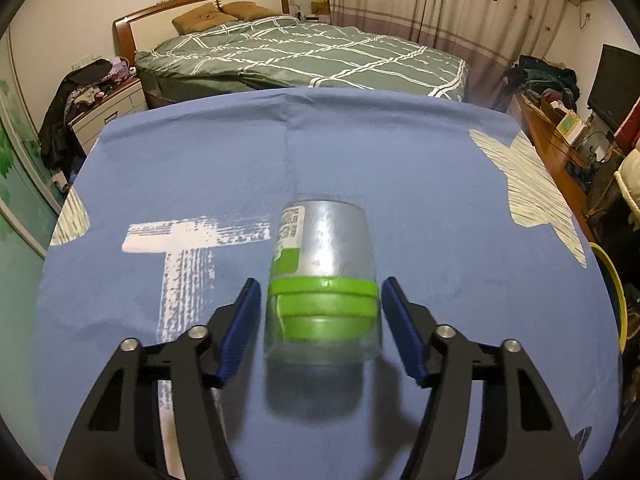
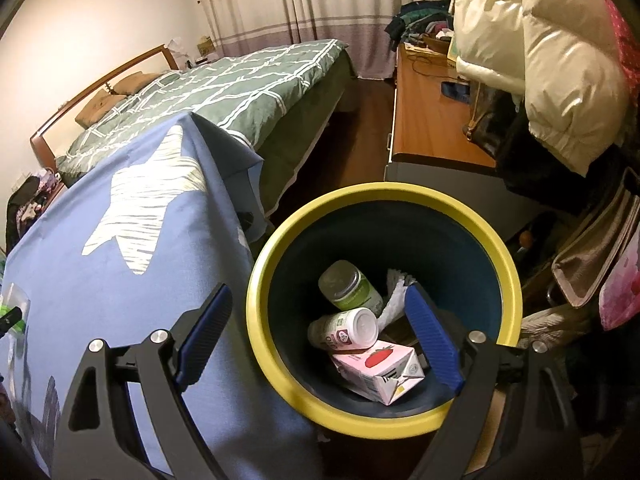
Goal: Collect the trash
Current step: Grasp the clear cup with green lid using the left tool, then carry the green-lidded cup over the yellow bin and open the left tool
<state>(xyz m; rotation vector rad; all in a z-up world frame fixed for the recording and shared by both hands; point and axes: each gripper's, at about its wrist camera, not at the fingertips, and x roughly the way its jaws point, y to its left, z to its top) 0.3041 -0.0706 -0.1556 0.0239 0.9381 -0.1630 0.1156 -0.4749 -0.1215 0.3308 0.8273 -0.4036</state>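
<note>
A clear plastic cup [image 1: 324, 280] with green rings inside lies on its side on the blue cloth-covered table [image 1: 200, 168]. My left gripper [image 1: 320, 292] is open, its blue fingers either side of the cup without touching it. My right gripper [image 2: 318, 312] is open and empty above a yellow-rimmed dark bin [image 2: 260, 308] beside the table. In the bin lie a pink carton [image 2: 376, 372], a white-capped bottle [image 2: 346, 330], a green-labelled jar [image 2: 352, 286] and crumpled paper [image 2: 394, 294]. The cup shows faintly at the right wrist view's left edge [image 2: 12, 308].
The blue cloth [image 2: 100, 280] has white star and letter prints. A bed [image 1: 300, 56] stands beyond the table. A wooden desk [image 2: 428, 120] with clutter, a white puffer jacket [image 2: 540, 60] and bags [image 2: 592, 264] crowd the right side. A nightstand [image 1: 108, 108] is at left.
</note>
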